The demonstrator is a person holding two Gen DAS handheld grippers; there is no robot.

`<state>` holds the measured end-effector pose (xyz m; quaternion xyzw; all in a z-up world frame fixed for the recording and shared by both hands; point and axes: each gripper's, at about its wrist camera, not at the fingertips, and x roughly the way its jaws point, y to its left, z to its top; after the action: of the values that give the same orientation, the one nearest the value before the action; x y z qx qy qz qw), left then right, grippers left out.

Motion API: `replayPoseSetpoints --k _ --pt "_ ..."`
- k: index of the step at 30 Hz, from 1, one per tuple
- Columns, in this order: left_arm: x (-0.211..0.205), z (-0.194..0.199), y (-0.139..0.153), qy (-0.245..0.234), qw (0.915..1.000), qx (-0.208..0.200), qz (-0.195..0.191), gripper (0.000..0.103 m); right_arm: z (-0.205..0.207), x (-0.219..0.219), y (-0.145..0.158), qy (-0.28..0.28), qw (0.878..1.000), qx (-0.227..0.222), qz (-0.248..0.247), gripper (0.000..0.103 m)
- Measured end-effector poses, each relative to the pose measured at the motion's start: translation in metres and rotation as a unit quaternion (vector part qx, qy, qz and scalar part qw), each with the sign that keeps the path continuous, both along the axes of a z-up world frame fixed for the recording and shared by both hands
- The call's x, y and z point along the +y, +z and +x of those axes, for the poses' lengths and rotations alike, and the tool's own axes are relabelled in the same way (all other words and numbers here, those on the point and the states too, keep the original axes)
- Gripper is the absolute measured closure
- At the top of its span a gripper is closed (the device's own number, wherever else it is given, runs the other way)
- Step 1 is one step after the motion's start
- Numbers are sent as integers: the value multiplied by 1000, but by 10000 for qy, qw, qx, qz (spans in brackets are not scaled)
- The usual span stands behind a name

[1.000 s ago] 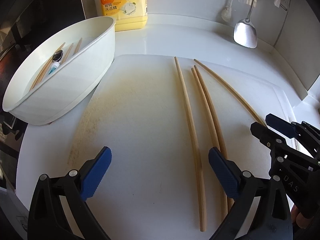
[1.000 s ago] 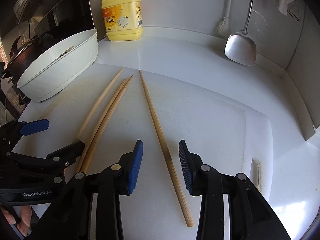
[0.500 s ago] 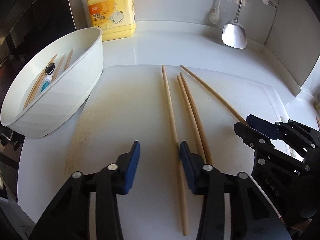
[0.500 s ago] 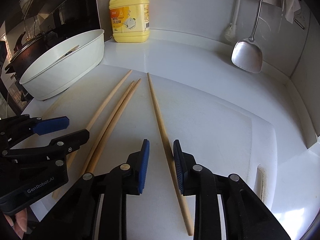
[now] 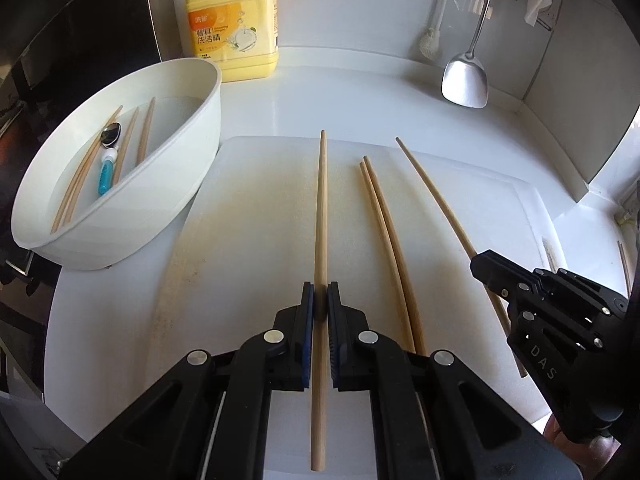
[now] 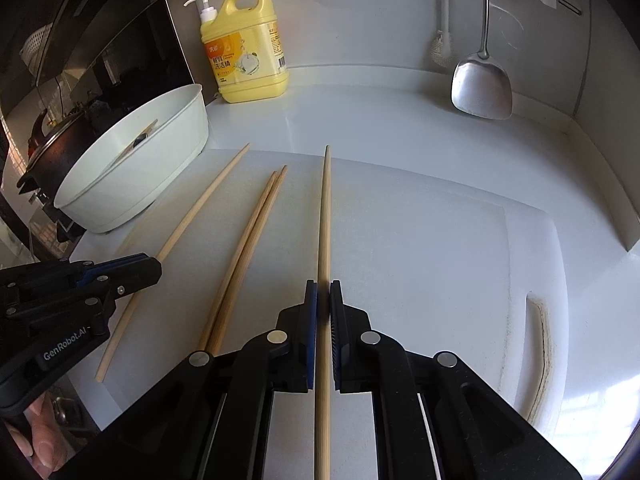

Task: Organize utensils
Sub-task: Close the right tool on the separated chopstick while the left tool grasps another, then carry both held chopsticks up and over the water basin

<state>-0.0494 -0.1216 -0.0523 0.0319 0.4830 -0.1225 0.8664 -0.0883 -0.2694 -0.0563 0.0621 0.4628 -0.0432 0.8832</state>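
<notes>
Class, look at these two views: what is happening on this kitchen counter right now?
A person holds a gripper in each hand over a white cutting board. The left gripper has just closed on the leftmost chopstick, and the right gripper on the rightmost chopstick. Two more chopsticks lie between them on the board. The white tub already holds chopsticks and a spoon.
</notes>
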Motion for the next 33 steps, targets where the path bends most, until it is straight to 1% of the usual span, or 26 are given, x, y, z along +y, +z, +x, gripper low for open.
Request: replayPoseSetpoints --k 5,9,12,14,18,20,21,23,25,28,33 --pt "21 -7 35 88 9998 -76 -154 96 -3 9 29 7 9995 -245 177 97" --pt "53 -6 67 319 9988 -214 -317 96 8 28 62 132 9986 -484 184 97" --pt "89 2 88 575 9967 -405 -401 96 24 49 84 282 9972 -663 185 97" --pt "115 15 98 733 9953 -469 -418 96 42 66 95 365 9963 -749 203 97" --pt "169 46 111 899 9928 -697 -380 96 85 103 104 518 9940 -924 264 97" --pt "194 69 110 935 9927 -692 -319 96 109 124 100 512 9940 -911 310 97" --pt "206 81 107 932 9929 -648 -360 96 122 134 96 518 9941 -881 370 97" --pt "226 100 100 905 9932 -619 -397 96 146 154 85 541 9949 -763 368 97" --pt "240 120 90 859 9943 -501 -383 96 167 173 73 558 9958 -598 407 97" --pt "251 143 74 672 9965 -236 -435 96 190 196 57 615 9965 -361 426 97" --pt "254 163 48 536 9970 104 -542 96 218 211 32 716 9965 96 414 97"
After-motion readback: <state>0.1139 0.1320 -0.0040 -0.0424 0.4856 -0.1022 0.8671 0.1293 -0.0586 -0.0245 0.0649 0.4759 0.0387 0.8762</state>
